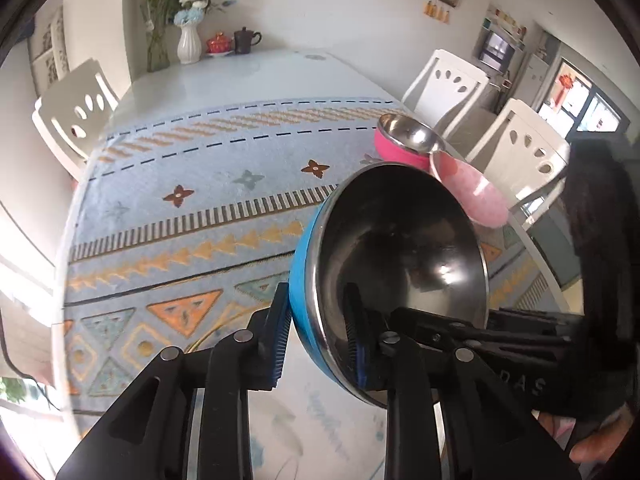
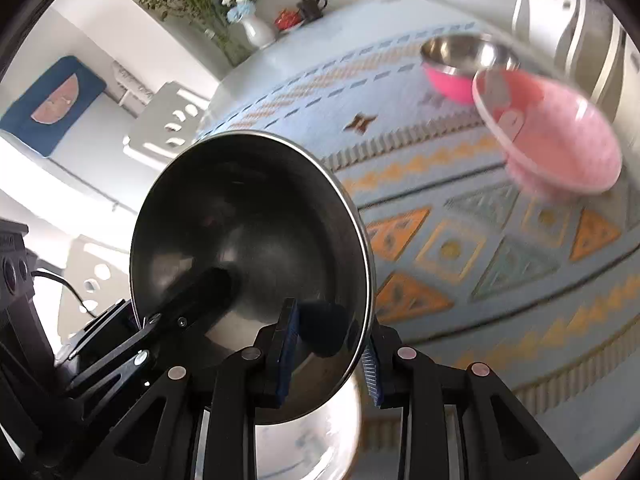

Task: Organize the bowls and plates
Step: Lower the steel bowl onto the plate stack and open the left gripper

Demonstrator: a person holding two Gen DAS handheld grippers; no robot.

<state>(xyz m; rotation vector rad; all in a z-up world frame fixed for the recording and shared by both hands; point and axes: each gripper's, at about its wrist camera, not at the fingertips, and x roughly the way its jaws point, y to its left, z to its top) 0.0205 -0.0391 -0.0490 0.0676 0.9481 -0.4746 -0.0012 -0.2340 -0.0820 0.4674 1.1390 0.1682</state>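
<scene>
A steel bowl with a blue outside is held tilted above the table. My left gripper is shut on its rim, one finger outside and one inside. My right gripper is shut on the opposite rim of the same bowl. A pink-sided steel bowl stands on the patterned cloth at the right, also in the right wrist view. A pale pink bowl stands just in front of it, also in the right wrist view.
The patterned blue tablecloth covers the table. A white vase with flowers, a red teacup and a dark teapot stand at the far end. White chairs stand around the table.
</scene>
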